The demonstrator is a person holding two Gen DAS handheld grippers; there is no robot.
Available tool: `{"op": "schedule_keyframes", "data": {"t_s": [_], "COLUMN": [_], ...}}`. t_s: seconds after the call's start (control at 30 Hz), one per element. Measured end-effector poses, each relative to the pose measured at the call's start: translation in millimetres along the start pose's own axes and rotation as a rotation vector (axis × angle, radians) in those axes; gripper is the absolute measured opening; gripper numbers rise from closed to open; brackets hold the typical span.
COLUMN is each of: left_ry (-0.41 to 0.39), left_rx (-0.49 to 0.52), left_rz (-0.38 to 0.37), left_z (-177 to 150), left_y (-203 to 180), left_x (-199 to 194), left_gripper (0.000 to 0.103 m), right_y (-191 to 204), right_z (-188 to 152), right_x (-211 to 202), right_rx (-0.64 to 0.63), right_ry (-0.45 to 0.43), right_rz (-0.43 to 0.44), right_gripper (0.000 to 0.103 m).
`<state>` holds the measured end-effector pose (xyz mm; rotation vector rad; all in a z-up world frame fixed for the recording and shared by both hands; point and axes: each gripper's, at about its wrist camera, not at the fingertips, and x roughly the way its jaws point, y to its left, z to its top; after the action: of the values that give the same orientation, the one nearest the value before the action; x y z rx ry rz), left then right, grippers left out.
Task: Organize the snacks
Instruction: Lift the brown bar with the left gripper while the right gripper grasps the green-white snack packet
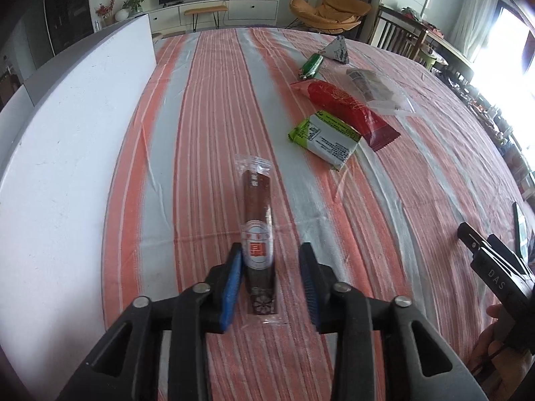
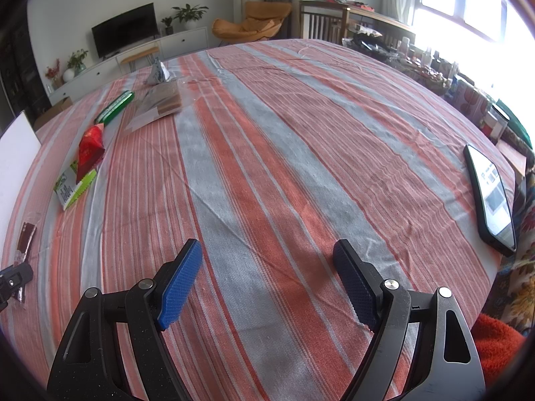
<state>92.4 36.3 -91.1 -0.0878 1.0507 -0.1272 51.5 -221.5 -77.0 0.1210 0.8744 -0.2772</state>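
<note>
While the left gripper [image 1: 271, 250] stands part open astride a clear-wrapped brown snack stick [image 1: 256, 220], its pads do not press it. Lying flat on the striped tablecloth [image 1: 207, 127], the stick sits beside a white board [image 1: 67, 140]. Holding nothing, the right gripper [image 2: 267, 250] gapes wide.

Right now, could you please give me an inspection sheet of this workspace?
Surface: striped tablecloth, creased, over the table.
Job's things: brown snack stick lying flat alone; red packet overlapping the green-white packet; green bar, clear bag and grey pyramid packet beyond.
Clutter: phone near the edge; white board beside the cloth.
Grippers: left gripper open, fingers astride the stick's near end; right gripper open, empty.
Cables: nothing seen.
Surroundings: television, plants, orange chair, bright window.
</note>
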Motion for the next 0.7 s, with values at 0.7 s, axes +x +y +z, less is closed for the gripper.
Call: {"op": "schedule_keyframes", "data": {"t_s": [0.7], "left_ry": [-0.105], "left_rx": [0.081], "left_rz": [0.073], "left_z": [-14.5], "left_y": [3.3], "left_x": [4.2], "left_gripper": [0.086], "right_y": [75.2], "right_z": [53.7], "right_x": [-2.2], "right_rx": [-0.159], "right_ry": [0.125], "right_rz": [0.813], "right_gripper": [0.082]}}
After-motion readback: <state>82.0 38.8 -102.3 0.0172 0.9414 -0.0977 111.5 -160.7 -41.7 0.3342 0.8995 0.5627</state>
